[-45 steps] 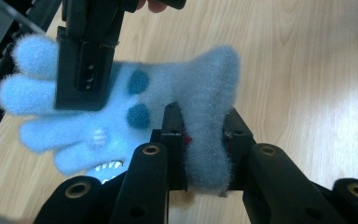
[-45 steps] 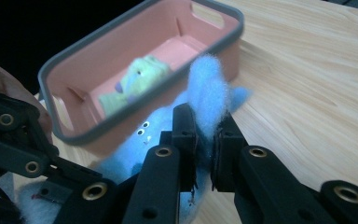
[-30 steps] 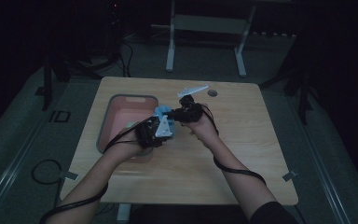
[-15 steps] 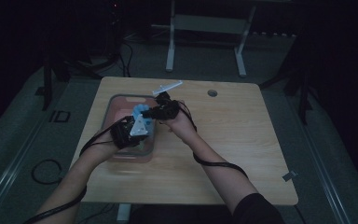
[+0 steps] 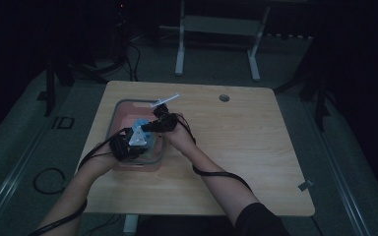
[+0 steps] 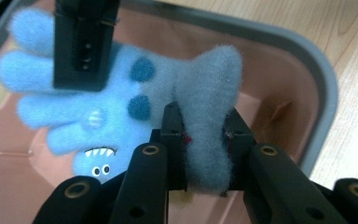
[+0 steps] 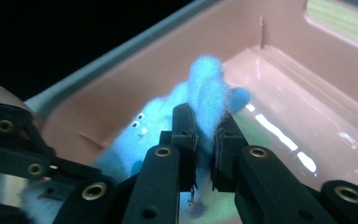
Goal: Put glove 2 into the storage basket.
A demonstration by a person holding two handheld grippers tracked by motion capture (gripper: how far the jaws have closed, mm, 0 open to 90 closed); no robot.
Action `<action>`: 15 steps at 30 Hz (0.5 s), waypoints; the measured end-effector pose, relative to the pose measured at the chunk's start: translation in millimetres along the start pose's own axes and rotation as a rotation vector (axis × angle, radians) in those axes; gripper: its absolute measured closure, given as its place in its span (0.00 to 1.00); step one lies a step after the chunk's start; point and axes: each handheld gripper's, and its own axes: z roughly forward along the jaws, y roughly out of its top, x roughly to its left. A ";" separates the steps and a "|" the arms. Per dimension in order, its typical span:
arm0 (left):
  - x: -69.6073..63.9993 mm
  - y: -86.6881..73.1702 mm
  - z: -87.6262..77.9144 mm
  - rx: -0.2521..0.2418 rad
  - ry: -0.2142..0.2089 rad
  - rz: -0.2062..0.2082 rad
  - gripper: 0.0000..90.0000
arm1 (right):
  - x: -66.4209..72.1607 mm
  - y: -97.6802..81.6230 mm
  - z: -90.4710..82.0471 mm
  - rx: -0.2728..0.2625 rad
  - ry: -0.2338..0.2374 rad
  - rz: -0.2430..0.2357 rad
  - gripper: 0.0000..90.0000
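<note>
High view: both hands hold the blue glove (image 5: 141, 132) over the pink tub (image 5: 120, 109) at the table's (image 5: 256, 142) left; a second ago they were nearer the table's middle, beside the tub.

Left gripper view: the left gripper (image 6: 204, 135) has its jaws clamped on the glove's grey cuff.

Right gripper view: the right gripper (image 7: 204, 135) pinches a blue fingertip, jaws nearly together, above the tub floor.

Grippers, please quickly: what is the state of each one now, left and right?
Left gripper: shut on the grey cuff of the blue glove, over the pink tray.
Right gripper: shut on a finger of the blue glove.
</note>
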 end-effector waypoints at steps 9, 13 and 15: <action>1.4 -0.8 13.6 0.036 -0.035 -0.018 0.83 | -7.4 -7.2 8.6 0.046 -0.019 -0.007 0.88; 2.2 -0.2 16.3 0.044 -0.048 -0.033 0.81 | -10.5 -7.4 10.0 0.058 -0.032 -0.009 0.78; 2.5 0.4 16.5 0.044 -0.048 -0.037 0.79 | -12.1 -6.2 7.0 0.055 -0.039 -0.011 0.76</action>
